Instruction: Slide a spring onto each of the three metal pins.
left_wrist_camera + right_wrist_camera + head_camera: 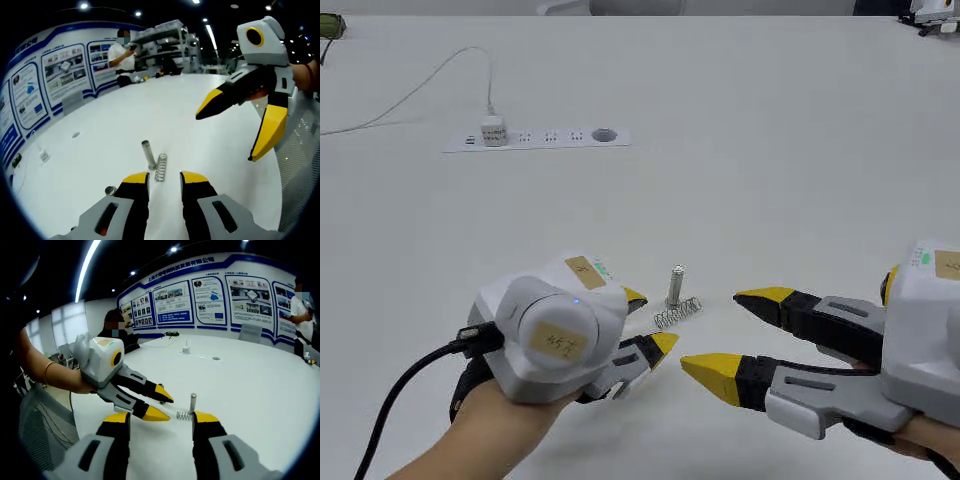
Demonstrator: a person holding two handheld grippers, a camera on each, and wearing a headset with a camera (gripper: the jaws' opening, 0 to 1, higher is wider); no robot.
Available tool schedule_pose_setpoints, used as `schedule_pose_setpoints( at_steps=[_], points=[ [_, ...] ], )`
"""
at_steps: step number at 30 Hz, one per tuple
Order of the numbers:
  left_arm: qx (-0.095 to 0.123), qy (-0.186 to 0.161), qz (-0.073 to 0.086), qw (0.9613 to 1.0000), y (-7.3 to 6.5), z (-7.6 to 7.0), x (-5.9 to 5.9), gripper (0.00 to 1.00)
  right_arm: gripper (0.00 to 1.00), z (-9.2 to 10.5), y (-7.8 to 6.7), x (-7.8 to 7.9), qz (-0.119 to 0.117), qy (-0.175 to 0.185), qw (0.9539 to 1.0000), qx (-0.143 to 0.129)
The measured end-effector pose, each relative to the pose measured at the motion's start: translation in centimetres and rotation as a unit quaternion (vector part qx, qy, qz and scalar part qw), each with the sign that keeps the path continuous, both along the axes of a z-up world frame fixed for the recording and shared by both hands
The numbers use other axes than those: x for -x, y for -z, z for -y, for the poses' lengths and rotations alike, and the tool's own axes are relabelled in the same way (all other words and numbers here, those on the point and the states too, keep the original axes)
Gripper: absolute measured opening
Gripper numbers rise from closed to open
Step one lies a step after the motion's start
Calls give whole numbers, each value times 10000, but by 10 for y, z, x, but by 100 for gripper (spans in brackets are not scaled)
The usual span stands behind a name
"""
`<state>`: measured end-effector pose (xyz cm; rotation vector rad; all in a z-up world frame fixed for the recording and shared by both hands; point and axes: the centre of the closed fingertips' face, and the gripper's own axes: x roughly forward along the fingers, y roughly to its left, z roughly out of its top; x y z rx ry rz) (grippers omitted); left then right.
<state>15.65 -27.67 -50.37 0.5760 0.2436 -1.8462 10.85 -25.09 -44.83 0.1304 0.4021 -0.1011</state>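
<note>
One short metal pin stands upright on the white table, and a small spring lies on its side against the pin's base. My left gripper is open just left of them, its jaws pointing at the spring and pin. From the right, my right gripper faces the same spot, open and holding nothing. In the right gripper view the spring lies just ahead of my jaws, below the pin. A small round metal piece sits by my left jaw.
A white power strip with a plugged-in adapter and cable lies far back on the left. People stand or sit beyond the table. A mesh chair back is beside the table's near edge.
</note>
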Motion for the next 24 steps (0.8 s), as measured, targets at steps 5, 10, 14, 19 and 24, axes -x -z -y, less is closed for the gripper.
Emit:
schedule_pose_setpoints(
  at_steps=[5,10,14,19,24],
  points=[
    [-68,-52,-72,9999,5,6,0,21,51,1,1,6,-80,22,9999,122],
    [-196,-87,-67,9997,14,10,-1,20,51,1,2,11,-114,21,9998,133],
    [-293,-115,6,9995,21,13,-2,19,52,3,3,16,-58,83,9999,60],
    [-336,-113,-4,9994,25,17,-2,18,53,6,4,20,-85,120,9999,72],
    [-415,-118,22,9991,30,21,-2,16,53,9,5,22,-83,176,9998,50]
  ],
)
